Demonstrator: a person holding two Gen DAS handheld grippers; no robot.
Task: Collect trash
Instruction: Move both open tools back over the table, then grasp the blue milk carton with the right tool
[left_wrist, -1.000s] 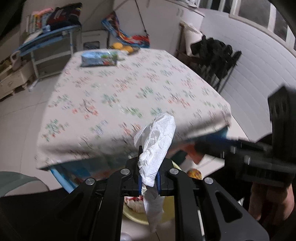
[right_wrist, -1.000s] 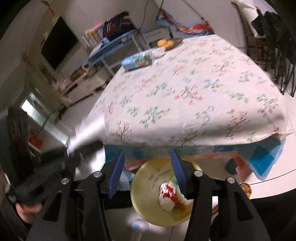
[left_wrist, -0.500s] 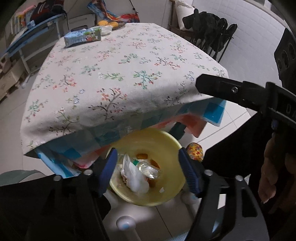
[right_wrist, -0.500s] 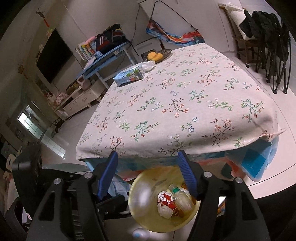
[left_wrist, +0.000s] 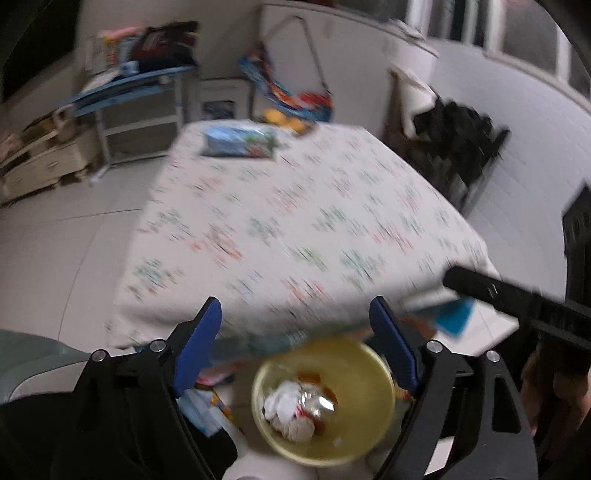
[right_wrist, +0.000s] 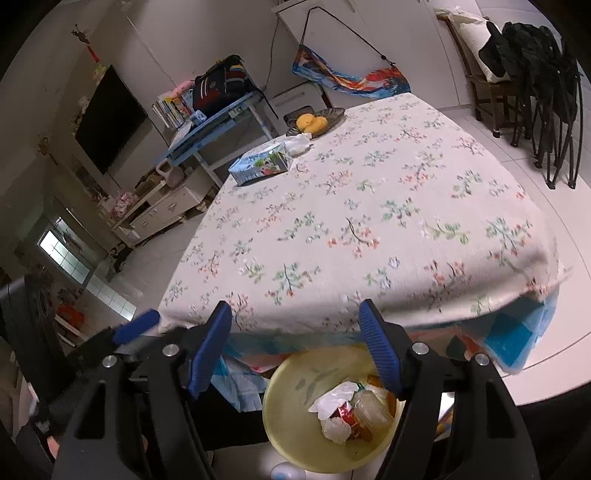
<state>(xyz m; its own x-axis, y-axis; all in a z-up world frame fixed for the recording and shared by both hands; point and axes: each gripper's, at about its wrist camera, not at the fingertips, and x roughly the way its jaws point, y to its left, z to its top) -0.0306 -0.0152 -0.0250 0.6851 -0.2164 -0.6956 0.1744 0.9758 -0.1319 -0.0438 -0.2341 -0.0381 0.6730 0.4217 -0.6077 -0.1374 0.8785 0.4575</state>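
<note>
A yellow bin (left_wrist: 369, 435) stands on the floor below the near table edge; it also shows in the right wrist view (right_wrist: 291, 384). Crumpled white tissue (left_wrist: 286, 408) lies in it with a plastic bottle (right_wrist: 371, 408) and red wrappers. My left gripper (left_wrist: 301, 347) is open and empty above the bin. My right gripper (right_wrist: 295, 345) is open and empty above the bin, to the left gripper's right; its black arm (left_wrist: 517, 299) shows in the left view. The left view is blurred.
The table with a floral cloth (right_wrist: 369, 206) fills the middle. A blue tissue pack (right_wrist: 260, 166) and a dish of oranges (right_wrist: 314, 122) sit at its far end. Folded black chairs (right_wrist: 543, 88) stand on the right, a blue shelf (right_wrist: 218, 118) at the back left.
One second ago my left gripper held the white tissue; it opened and the tissue dropped into the bin. Since then the left gripper has lifted and tilted up toward the table.
</note>
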